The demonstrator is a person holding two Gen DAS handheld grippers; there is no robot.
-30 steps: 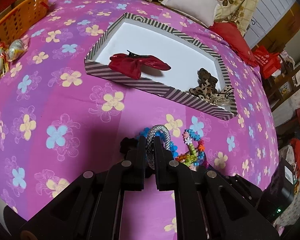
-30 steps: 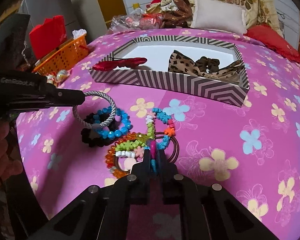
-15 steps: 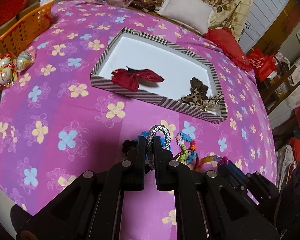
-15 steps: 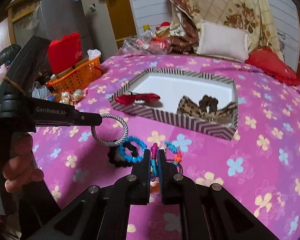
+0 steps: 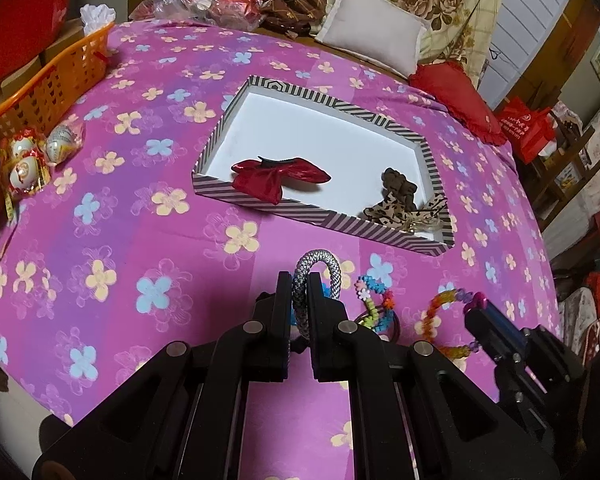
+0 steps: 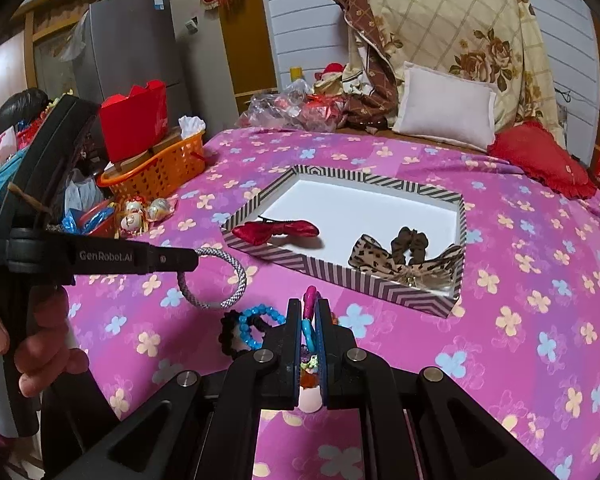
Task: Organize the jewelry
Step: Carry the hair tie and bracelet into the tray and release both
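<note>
My left gripper is shut on a silver braided bangle, held above the pink flowered bedspread. In the right wrist view that bangle hangs from the left gripper. My right gripper is shut on a multicolour bead bracelet, whose loop dangles from it in the left wrist view. Behind both lies a striped box holding a red bow, a leopard bow and a brown scrunchie. A blue bead bracelet, a black scrunchie and a flower-bead bracelet lie on the bedspread.
An orange basket and foil-wrapped eggs sit at the left edge of the bed. A white pillow and a red cushion lie at the far side. A person's hand grips the left handle.
Both grippers have risen. The bead bracelet has come up off the pile with the right gripper, and the silver bangle hangs higher above the bedspread.
</note>
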